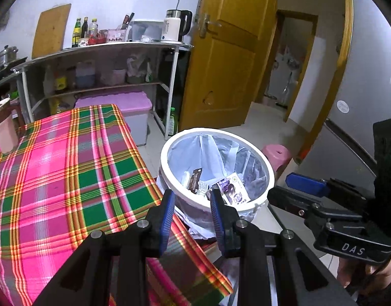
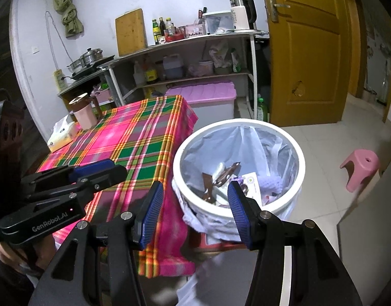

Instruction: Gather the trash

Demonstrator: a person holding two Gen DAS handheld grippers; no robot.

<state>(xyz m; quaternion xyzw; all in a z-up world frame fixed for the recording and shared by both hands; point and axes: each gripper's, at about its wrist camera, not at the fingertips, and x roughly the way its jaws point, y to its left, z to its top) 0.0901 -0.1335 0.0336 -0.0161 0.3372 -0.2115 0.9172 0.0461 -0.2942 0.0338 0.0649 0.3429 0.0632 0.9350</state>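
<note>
Both hand-held grippers, left hand-held gripper (image 1: 193, 204) and right hand-held gripper (image 2: 195, 199), hang spread and empty above the lined bin (image 2: 284, 204) beside the worktop (image 1: 68, 165), wrappers (image 1: 231, 188) apparently already dropped inside.

- The left wrist view is aimed forward and downward along the left gripper (image 1: 193, 201), close above the table edge (image 1: 154, 178).
- The right wrist view is angled likewise, nearer the bin (image 2: 295, 150).
- Bin, table and shelf (image 1: 98, 48) are shared.

Woven plaid tablecloth (image 1: 68, 168) looks matt; white plastic bin (image 1: 170, 148) rim smooth, thin crinkly liner (image 1: 208, 150); wooden door (image 1: 228, 58) glossy.
</note>
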